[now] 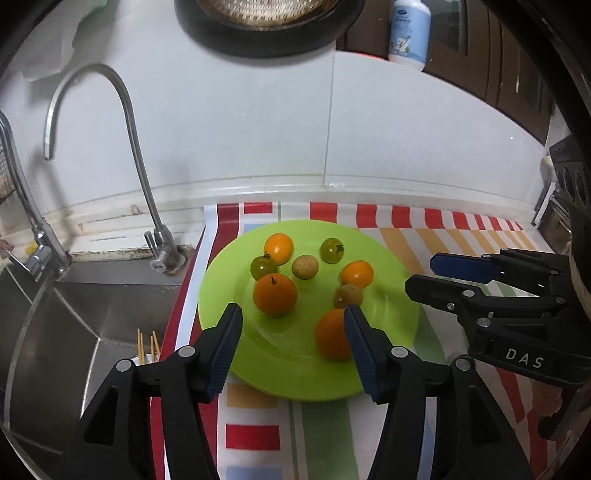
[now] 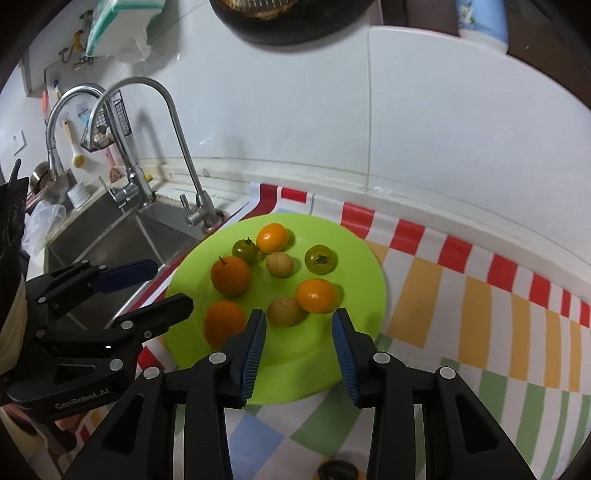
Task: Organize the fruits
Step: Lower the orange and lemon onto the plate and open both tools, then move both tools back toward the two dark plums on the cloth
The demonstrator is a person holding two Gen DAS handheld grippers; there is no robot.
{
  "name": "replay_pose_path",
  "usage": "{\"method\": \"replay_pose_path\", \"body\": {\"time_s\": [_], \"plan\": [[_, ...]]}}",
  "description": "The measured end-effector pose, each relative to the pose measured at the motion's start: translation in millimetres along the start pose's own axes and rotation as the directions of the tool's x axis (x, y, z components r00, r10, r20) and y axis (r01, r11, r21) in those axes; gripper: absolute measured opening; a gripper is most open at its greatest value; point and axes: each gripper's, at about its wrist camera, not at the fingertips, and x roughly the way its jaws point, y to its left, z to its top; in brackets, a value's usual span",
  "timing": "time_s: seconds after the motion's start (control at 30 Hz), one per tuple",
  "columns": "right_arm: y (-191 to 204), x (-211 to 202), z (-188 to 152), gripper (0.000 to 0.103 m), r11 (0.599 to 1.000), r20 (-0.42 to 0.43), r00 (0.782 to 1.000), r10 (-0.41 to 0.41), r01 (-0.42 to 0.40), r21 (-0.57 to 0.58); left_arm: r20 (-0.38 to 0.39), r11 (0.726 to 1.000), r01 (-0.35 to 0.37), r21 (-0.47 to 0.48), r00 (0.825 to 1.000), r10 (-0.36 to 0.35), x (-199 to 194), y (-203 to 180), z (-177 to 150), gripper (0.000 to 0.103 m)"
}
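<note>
A lime-green plate (image 1: 391, 325) lies on a striped mat and carries several fruits. Among them are two big oranges (image 1: 275, 294) (image 1: 330, 336), two small yellow-orange fruits (image 1: 279, 247) (image 1: 356, 274), two green tomatoes (image 1: 331, 250) (image 1: 263, 267) and two tan round fruits (image 1: 305, 266) (image 1: 348, 295). My left gripper (image 1: 293, 313) hovers open over the plate's near side, its right finger covering part of the nearer orange. Over the plate's near edge, my right gripper (image 2: 299, 315) is open, and a tan fruit (image 2: 284, 311) lies just past its tips. Neither holds anything.
A steel sink (image 1: 92, 295) with two curved faucets (image 1: 140, 173) lies left of the mat (image 1: 461, 236). A cup of toothpicks (image 1: 147, 350) stands by the sink's edge. The white tiled wall (image 1: 258, 129) runs behind, with a bottle (image 1: 410, 33) and a dark round basket (image 1: 266, 26) above.
</note>
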Motion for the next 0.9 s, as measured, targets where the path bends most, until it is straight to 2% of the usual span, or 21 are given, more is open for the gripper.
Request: {"method": "replay_pose_path", "body": {"time_s": [0.13,0.4,0.5,0.77,0.83,0.9], "plan": [[0.1,-21.5,-4.0,0.038,1.0,0.037,0.999,-0.016,0.016,0.012,0.021,1.0,0.011,-0.006,1.0,-0.011,-18.8,-6.3,0.0,0.058],[-0.3,-68.0,-15.1,0.038,0.998,0.107,0.993,-0.054,0.049,0.05,0.075,0.999,0.012,0.034,0.997,-0.014,-54.7,-26.3,-0.9,0.066],[-1.1,-83.5,-22.8,0.047,0.995,0.13,0.989,-0.077,0.069,0.065,0.084,0.998,0.016,0.055,0.996,-0.021,-62.8,-34.0,-1.3,0.068],[-7.6,-116.4,-41.2,0.047,0.988,0.161,0.978,-0.13,0.114,0.105,0.112,0.997,0.015,0.081,0.993,-0.024,-83.1,-55.1,-5.8,0.077],[-10.8,-123.1,-45.2,0.054,0.984,0.165,0.975,-0.148,0.129,0.121,0.119,0.996,0.019,0.084,0.992,-0.029,-87.3,-60.7,-7.8,0.079],[-14.8,-130.3,-49.9,0.056,0.979,0.174,0.97,-0.172,0.148,0.143,0.124,0.996,0.021,0.086,0.992,-0.032,-89.4,-65.4,-9.5,0.081]]}}
